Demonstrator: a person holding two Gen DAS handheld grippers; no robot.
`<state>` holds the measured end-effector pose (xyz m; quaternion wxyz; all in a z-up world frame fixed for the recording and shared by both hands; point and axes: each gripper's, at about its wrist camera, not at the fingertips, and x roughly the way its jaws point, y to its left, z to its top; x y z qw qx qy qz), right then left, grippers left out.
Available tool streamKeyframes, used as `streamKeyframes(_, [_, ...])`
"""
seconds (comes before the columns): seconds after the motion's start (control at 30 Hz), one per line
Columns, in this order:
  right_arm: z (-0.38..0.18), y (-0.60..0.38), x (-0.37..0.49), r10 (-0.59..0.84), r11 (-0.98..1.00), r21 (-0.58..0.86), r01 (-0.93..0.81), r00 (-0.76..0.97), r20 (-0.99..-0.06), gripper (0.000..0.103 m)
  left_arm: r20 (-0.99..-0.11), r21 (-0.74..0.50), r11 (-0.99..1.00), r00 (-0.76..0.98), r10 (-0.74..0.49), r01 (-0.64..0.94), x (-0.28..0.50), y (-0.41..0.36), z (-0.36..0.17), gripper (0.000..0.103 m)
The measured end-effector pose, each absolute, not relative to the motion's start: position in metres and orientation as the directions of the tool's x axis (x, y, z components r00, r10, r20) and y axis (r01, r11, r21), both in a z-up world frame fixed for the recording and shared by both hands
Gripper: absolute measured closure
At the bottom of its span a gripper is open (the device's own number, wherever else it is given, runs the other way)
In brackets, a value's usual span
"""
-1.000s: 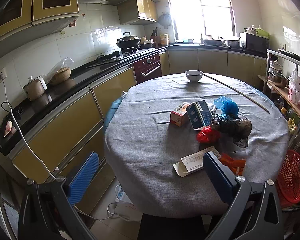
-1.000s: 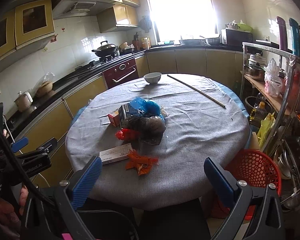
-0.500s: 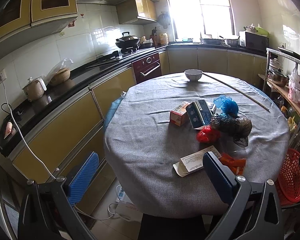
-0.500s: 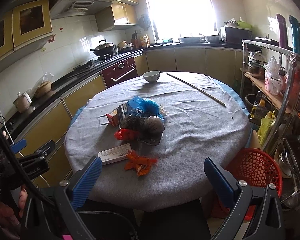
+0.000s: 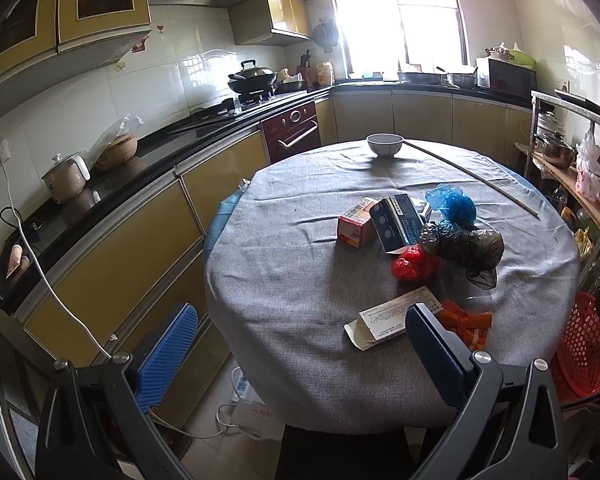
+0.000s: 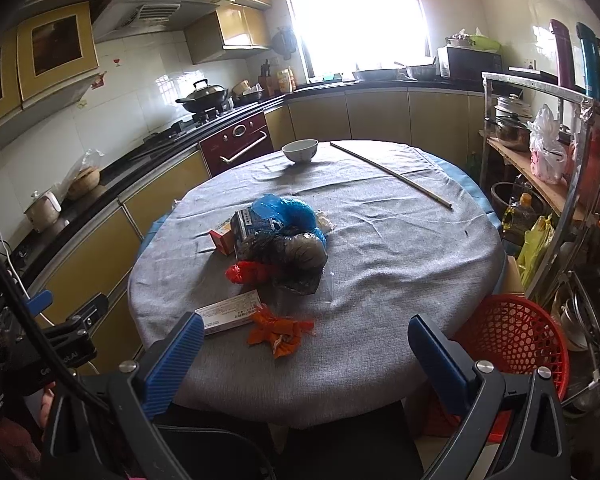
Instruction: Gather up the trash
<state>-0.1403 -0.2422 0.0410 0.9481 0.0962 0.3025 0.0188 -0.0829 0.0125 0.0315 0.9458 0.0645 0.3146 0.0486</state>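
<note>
So, trash sits in a loose pile mid-table, ahead of both grippers and untouched: orange wrapper (image 6: 281,330) nearest, just ahead of the right gripper (image 6: 306,354) between its fingers' line, with a flat white box (image 6: 228,314) touching its left side. Past those, red bag (image 6: 246,273), black bag (image 6: 298,254), blue bag (image 6: 290,208), a dark blue carton (image 6: 249,224) and a small red box (image 6: 221,240) bunched together, touching. Right gripper spread wide, nothing between the pads, held short of the table (image 6: 400,248) edge. Left gripper (image 5: 300,344) also spread wide and empty, low by the near-left edge of the table; from its view the white box (image 5: 392,314) lies just ahead of its right finger (image 5: 436,356), which partly hides the wrapper (image 5: 466,322). Red basket (image 6: 512,336) stands off the table, just right of the right gripper, lower than the tabletop. Far across the table: white bowl (image 6: 300,150) and a long thin stick (image 6: 392,174) lying on the cloth. Counter with wok (image 5: 252,76) to the left, shelf rack (image 6: 540,152) to the right. A hand (image 6: 44,404) on the left gripper's handle shows at the right view's lower left.
</note>
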Motion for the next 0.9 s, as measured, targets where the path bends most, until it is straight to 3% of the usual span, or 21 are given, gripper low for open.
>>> streamKeyframes(0.33, [0.033,-0.245,-0.125,0.096,0.981,0.194,0.027,0.798,-0.595,0.000,-0.631,0.146,0.989,0.766,0.122,-0.038,-0.070,0.010,0.018,0.000])
streamKeyframes(0.67, [0.005,-0.264,-0.043,0.181,0.970,0.241,-0.021,0.725,-0.665,0.000,-0.814,0.048,0.974,0.574,-0.090,0.221,0.000,0.008,-0.038,0.000])
streamKeyframes(0.9, [-0.017,-0.262,0.036,0.288,0.948,0.302,-0.100,0.674,-0.681,0.003,-0.824,-0.026,0.943,0.528,-0.207,0.331,0.041,-0.002,-0.054,0.000])
